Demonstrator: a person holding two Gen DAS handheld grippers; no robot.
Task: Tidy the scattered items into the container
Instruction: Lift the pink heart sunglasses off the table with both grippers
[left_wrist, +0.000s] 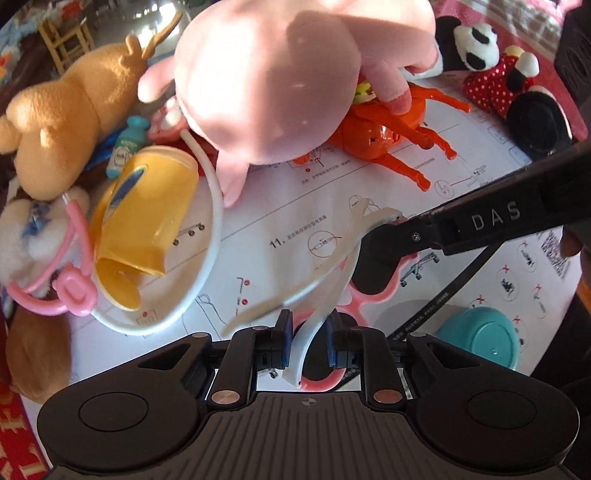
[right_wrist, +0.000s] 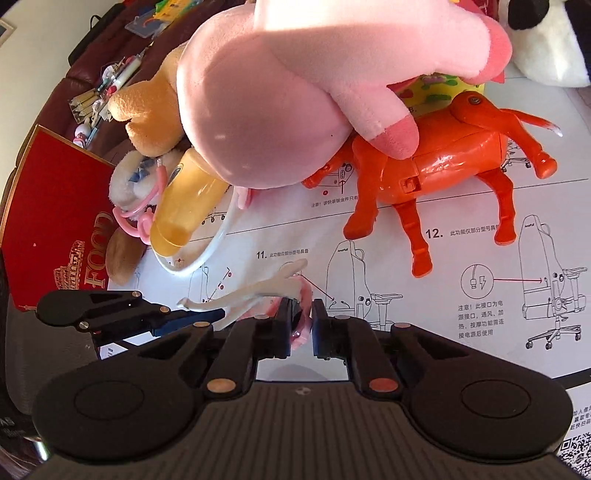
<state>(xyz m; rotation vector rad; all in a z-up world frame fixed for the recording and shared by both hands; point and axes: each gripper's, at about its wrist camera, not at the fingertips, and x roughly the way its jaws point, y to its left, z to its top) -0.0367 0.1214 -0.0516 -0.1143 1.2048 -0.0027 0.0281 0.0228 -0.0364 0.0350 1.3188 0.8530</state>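
Toy glasses (left_wrist: 369, 269) with a pink frame, dark lenses and white arms lie between my two grippers, over a printed instruction sheet (right_wrist: 461, 321). My left gripper (left_wrist: 311, 332) is shut on one white arm, which curves up between its blue pads. In the left wrist view my right gripper (left_wrist: 391, 229) reaches in from the right and pinches the frame's far end. In the right wrist view its jaws (right_wrist: 300, 321) stand nearly together on the pink frame (right_wrist: 301, 295), and the left gripper (right_wrist: 214, 315) comes in from the left.
A pink plush pig (left_wrist: 277, 74) lies over an orange plastic horse (right_wrist: 443, 155). A yellow bottle (left_wrist: 144, 206), a tan plush (left_wrist: 74, 103), a pink toy stethoscope (left_wrist: 74, 291) and a white hoop crowd the left. A teal bowl (left_wrist: 480, 339) sits on the right, a red box (right_wrist: 55, 221) at the left edge.
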